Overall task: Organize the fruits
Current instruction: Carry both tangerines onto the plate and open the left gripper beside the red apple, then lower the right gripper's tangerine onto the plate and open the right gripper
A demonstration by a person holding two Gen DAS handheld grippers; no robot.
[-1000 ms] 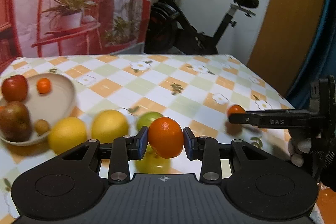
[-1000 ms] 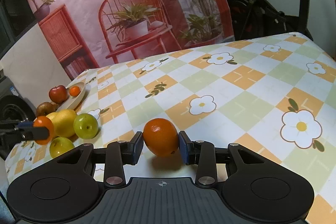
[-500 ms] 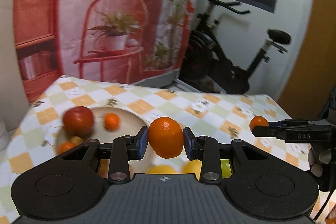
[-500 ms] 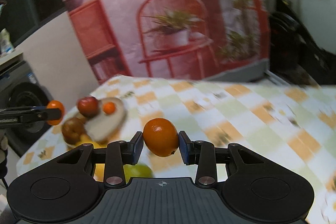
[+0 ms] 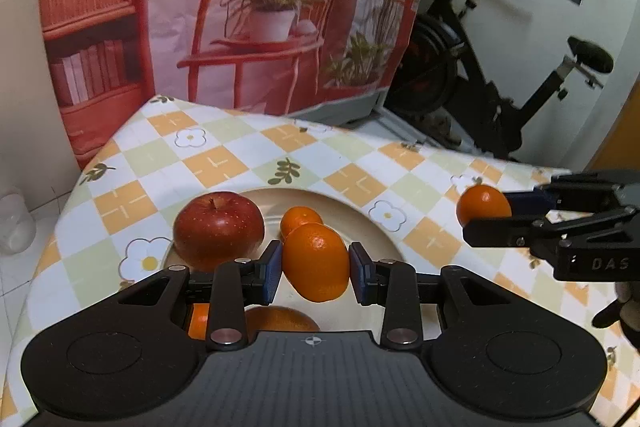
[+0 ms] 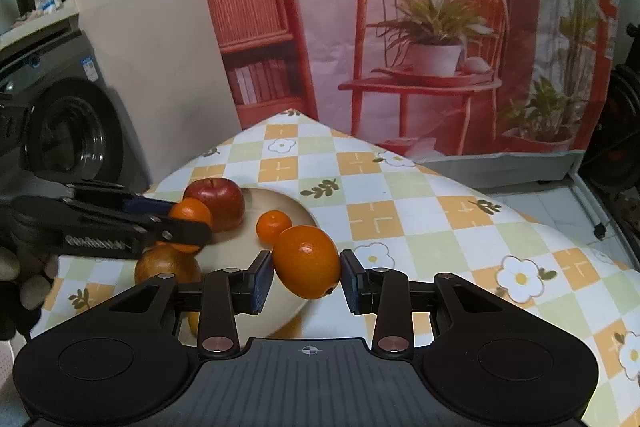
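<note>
My left gripper is shut on an orange and holds it above the cream plate. The plate holds a red apple, a small mandarin and a brownish fruit partly hidden below the gripper. My right gripper is shut on a second orange above the plate's near rim. That orange also shows at the right of the left wrist view. The left gripper with its orange shows at the left of the right wrist view, beside the apple.
The table has a checked flowered cloth and the plate sits near its corner. A washing machine stands past the table's left edge. An exercise bike stands behind the table. A printed backdrop hangs at the back.
Both grippers have swung left and come over the plate, each still holding its orange. The lemons and green fruit have left the views.
</note>
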